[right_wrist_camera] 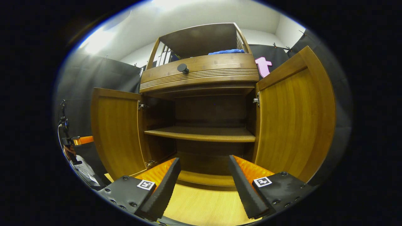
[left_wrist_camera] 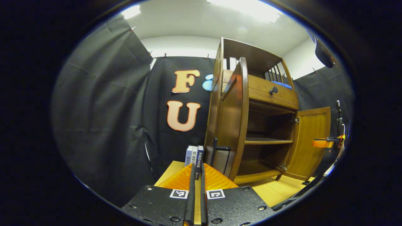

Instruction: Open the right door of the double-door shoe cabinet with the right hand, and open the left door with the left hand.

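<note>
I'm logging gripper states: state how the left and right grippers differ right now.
The left gripper has its fingers pressed together with nothing between them; the right gripper stands wide open. The left gripper points past the left door's edge; the right gripper faces the cabinet's open middle, toward the shelf. Neither holds anything.

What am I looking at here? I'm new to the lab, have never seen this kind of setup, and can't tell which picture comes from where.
There is no robot arm. A person carries a two-finger gripper in each hand, and a fisheye camera rides on each one, looking forward along its fingers.

In the left gripper view, the left gripper sits at the bottom, fingers closed together with nothing between them. Ahead is the wooden shoe cabinet, with its left door swung open edge-on. Small boxes stand beyond the fingers.

In the right gripper view, the right gripper is open and holds nothing. It faces the cabinet head-on: the right door is open too, with a bare shelf inside. A blue cloth lies above the drawer.
</note>
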Motion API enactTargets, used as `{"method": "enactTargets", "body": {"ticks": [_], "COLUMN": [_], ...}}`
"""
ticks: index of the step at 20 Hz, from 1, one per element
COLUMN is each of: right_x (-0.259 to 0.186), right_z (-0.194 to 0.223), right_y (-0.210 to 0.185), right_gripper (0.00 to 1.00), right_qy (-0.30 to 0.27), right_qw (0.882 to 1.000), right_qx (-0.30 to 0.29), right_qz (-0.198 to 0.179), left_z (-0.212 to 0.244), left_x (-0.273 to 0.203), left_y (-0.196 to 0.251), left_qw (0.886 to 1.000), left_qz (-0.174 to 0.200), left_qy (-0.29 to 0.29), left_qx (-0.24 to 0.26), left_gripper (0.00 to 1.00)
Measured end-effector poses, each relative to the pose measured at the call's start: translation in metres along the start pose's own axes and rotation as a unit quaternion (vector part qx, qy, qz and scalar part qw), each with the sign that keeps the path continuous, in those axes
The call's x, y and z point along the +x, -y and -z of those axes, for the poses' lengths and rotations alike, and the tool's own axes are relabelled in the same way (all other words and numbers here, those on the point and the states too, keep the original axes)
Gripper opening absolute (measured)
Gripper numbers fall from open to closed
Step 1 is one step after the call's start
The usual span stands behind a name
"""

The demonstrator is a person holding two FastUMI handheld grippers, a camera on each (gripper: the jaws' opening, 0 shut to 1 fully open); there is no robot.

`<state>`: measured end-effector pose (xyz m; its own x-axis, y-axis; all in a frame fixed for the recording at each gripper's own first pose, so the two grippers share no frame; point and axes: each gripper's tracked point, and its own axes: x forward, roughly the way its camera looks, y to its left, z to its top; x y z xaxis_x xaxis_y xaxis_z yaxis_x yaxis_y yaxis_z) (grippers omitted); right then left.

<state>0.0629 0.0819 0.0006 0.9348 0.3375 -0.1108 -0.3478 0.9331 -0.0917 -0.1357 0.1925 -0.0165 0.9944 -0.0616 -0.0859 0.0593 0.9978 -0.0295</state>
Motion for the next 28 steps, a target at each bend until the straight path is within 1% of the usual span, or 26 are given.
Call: {"method": "enactTargets", "body": {"ticks": [3, 4, 5, 7, 8, 10, 11, 12, 13, 14, 15, 16, 17, 18, 20, 21, 22, 23, 24, 25, 26, 27, 28], "right_x": [0.008, 0.009, 0.011, 0.010, 0.010, 0.008, 0.006, 0.003, -0.001, -0.005, -0.010, -0.013, -0.017, -0.022, -0.030, -0.033, -0.037, -0.040, -0.041, -0.043, -0.044, -0.044, -0.044], "right_z": [-0.005, -0.006, -0.007, -0.011, -0.011, -0.008, -0.006, -0.005, -0.004, -0.003, -0.002, -0.001, 0.001, 0.003, 0.005, 0.006, 0.007, 0.009, 0.011, 0.014, 0.016, 0.017, 0.018], "right_y": [-0.002, -0.004, -0.005, -0.007, -0.006, 0.003, 0.006, 0.007, 0.007, 0.007, 0.009, 0.011, 0.015, 0.018, 0.023, 0.025, 0.026, 0.029, 0.032, 0.035, 0.037, 0.037, 0.038], "right_gripper": [0.91, 0.91, 0.92, 0.91, 0.91, 0.91, 0.99, 0.92, 0.99, 0.99, 0.99, 0.99, 0.92, 0.99, 0.99, 0.99, 0.92, 0.92, 0.92, 0.99, 0.99, 0.92, 0.92], "right_qy": [0.009, 0.012, 0.015, 0.021, 0.024, 0.026, 0.027, 0.028, 0.028, 0.030, 0.030, 0.031, 0.031, 0.032, 0.033, 0.033, 0.032, 0.032, 0.031, 0.029, 0.027, 0.026, 0.024], "right_qw": [1.000, 1.000, 1.000, 1.000, 1.000, 1.000, 1.000, 0.999, 0.999, 0.999, 0.999, 0.999, 0.999, 0.998, 0.997, 0.997, 0.997, 0.996, 0.995, 0.995, 0.994, 0.994, 0.994], "right_qx": [-0.004, -0.005, -0.005, -0.006, -0.006, -0.002, -0.002, -0.002, -0.001, -0.001, -0.001, 0.000, 0.003, 0.006, 0.015, 0.019, 0.023, 0.025, 0.027, 0.031, 0.035, 0.038, 0.040], "right_qz": [-0.009, -0.013, -0.017, -0.023, -0.020, 0.001, 0.011, 0.017, 0.020, 0.022, 0.026, 0.032, 0.039, 0.047, 0.062, 0.066, 0.072, 0.079, 0.087, 0.093, 0.098, 0.100, 0.101], "left_z": [-0.027, -0.033, -0.039, -0.046, -0.048, -0.049, -0.051, -0.050, -0.048, -0.049, -0.052, -0.051, -0.048, -0.046, -0.039, -0.036, -0.030, -0.024, -0.017, -0.010, -0.005, -0.001, 0.007], "left_x": [-0.023, -0.028, -0.031, -0.028, -0.026, -0.017, -0.011, -0.003, 0.006, 0.014, 0.022, 0.028, 0.036, 0.043, 0.055, 0.056, 0.058, 0.058, 0.060, 0.060, 0.060, 0.061, 0.061], "left_y": [0.022, 0.033, 0.044, 0.062, 0.072, 0.099, 0.112, 0.126, 0.136, 0.150, 0.157, 0.164, 0.171, 0.186, 0.205, 0.209, 0.212, 0.216, 0.222, 0.225, 0.227, 0.224, 0.223], "left_qw": [0.999, 0.999, 0.999, 0.999, 0.999, 0.999, 0.999, 0.999, 0.999, 0.998, 0.998, 0.998, 0.998, 0.998, 0.998, 0.997, 0.996, 0.996, 0.996, 0.996, 0.996, 0.996, 0.997], "left_qz": [-0.019, -0.019, -0.017, -0.025, -0.025, -0.017, -0.010, -0.001, 0.012, 0.019, 0.010, -0.003, -0.009, -0.007, -0.006, -0.012, -0.023, -0.025, -0.026, -0.028, -0.030, -0.033, -0.035], "left_qy": [0.028, 0.037, 0.041, 0.046, 0.046, 0.047, 0.047, 0.047, 0.046, 0.051, 0.057, 0.058, 0.059, 0.059, 0.060, 0.062, 0.062, 0.061, 0.060, 0.058, 0.056, 0.054, 0.050], "left_qx": [0.007, 0.004, 0.003, 0.008, 0.009, 0.010, 0.014, 0.021, 0.025, 0.027, 0.027, 0.024, 0.021, 0.018, 0.034, 0.047, 0.053, 0.053, 0.053, 0.057, 0.061, 0.059, 0.050], "left_gripper": [0.00, 0.08, 0.00, 0.00, 0.08, 0.08, 0.08, 0.06, 0.05, 0.04, 0.02, 0.10, 0.02, 0.10, 0.10, 0.10, 0.10, 0.02, 0.02, 0.05, 0.08, 0.18, 0.20]}}
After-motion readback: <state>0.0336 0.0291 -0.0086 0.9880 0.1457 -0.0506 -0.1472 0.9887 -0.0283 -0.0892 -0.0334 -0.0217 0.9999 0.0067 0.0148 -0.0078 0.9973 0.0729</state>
